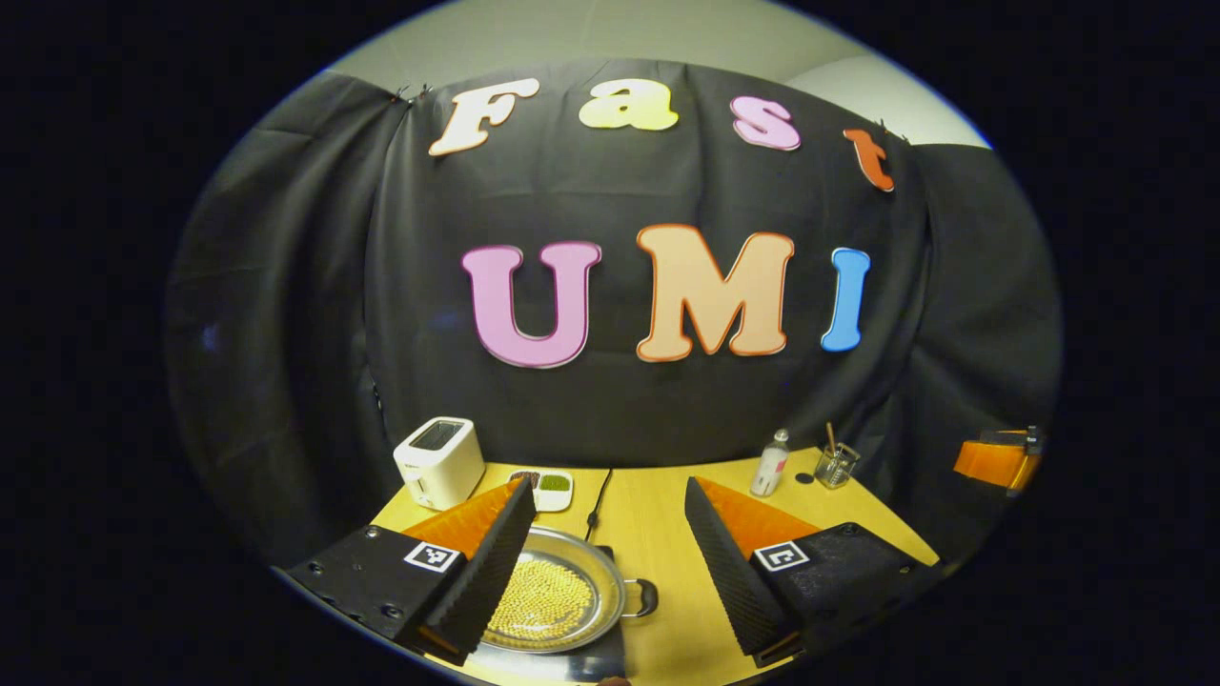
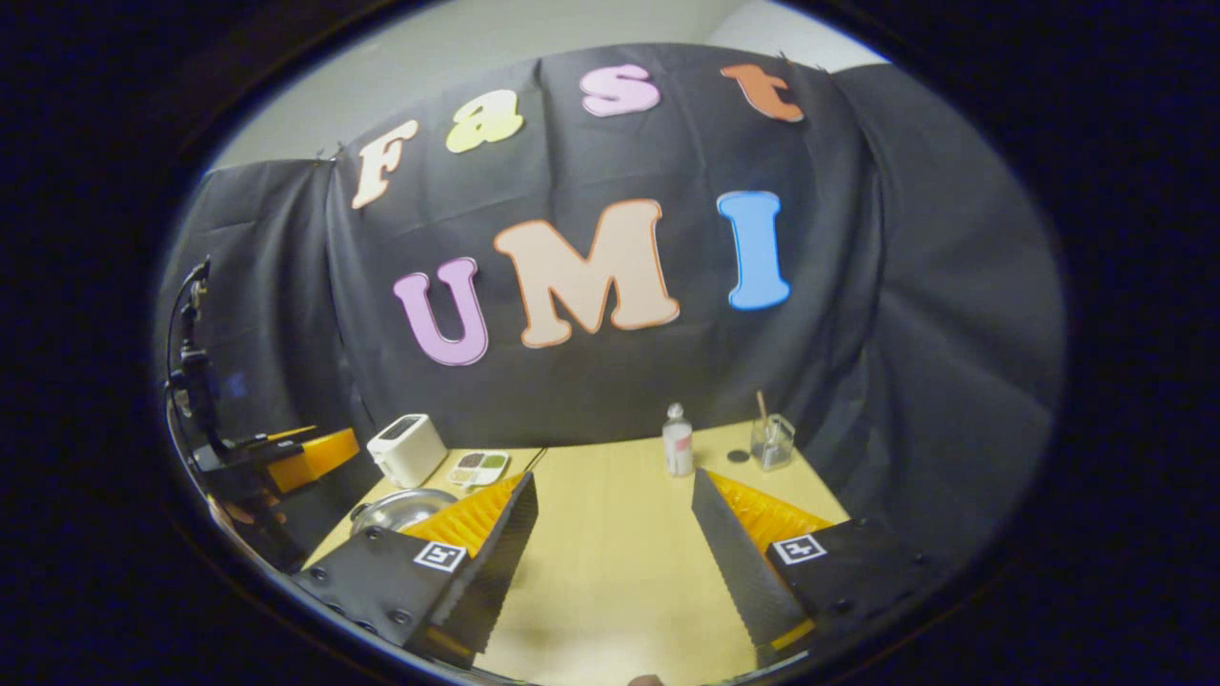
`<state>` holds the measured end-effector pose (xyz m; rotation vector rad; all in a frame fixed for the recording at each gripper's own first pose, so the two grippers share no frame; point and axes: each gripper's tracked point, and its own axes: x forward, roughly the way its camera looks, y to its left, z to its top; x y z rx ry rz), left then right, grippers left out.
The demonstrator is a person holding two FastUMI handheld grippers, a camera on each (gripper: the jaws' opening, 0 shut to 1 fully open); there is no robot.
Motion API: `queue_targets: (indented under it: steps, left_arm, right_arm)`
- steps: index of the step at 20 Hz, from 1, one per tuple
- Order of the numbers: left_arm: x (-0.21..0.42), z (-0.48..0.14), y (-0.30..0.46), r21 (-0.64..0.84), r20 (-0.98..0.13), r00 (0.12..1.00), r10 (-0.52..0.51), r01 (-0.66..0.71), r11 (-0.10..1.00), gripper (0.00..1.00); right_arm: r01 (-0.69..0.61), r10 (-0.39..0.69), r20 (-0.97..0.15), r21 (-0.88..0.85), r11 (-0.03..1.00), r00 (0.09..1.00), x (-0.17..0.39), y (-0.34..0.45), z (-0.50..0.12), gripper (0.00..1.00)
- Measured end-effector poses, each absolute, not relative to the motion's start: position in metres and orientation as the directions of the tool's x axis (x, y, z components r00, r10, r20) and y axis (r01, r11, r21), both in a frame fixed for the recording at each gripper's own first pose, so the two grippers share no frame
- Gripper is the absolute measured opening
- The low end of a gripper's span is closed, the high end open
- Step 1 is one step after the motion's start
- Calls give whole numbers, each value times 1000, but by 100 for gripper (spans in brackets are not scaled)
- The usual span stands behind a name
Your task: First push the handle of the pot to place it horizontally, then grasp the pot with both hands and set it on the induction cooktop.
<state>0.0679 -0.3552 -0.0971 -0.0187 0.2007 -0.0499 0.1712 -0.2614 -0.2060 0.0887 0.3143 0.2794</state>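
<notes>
Pot [image 1: 553, 595] low between the spread left tongs [image 1: 610, 553], handle [image 1: 640, 597] pointing frame-right; right tongs [image 2: 615, 557], also spread, farther off.

table [image 2: 610, 534] middle: bare | left: pot [image 1: 558, 591] | back: toaster [image 1: 438, 462], bottle [image 1: 770, 464]

Pot [image 1: 562, 595]: a shallow, round vessel of bright metal holding a bed of small yellow beads. It sits upright on the induction cooktop [image 1: 610, 657], a flat dark slab lying on the bench. One loop handle [image 1: 643, 597] projects from the rim, level, toward the right of the left gripper view. In the right gripper view its rim [image 2: 400, 510] shows at far left.
</notes>
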Motion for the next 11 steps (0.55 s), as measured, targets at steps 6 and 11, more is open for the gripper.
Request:
queue_targets:
  steps: [6,11]
  left_arm:
    - [39,-42,-394,-9,-49,999,-6,6,1000,96]
    - [9,-16,-416,32,48,999,12,-13,999,93]
  right_arm:
    - [-299,312,-196,94,950,930,154,-305,-156,94]
    - [-291,300,-142,80,953,943,140,-339,-136,94]
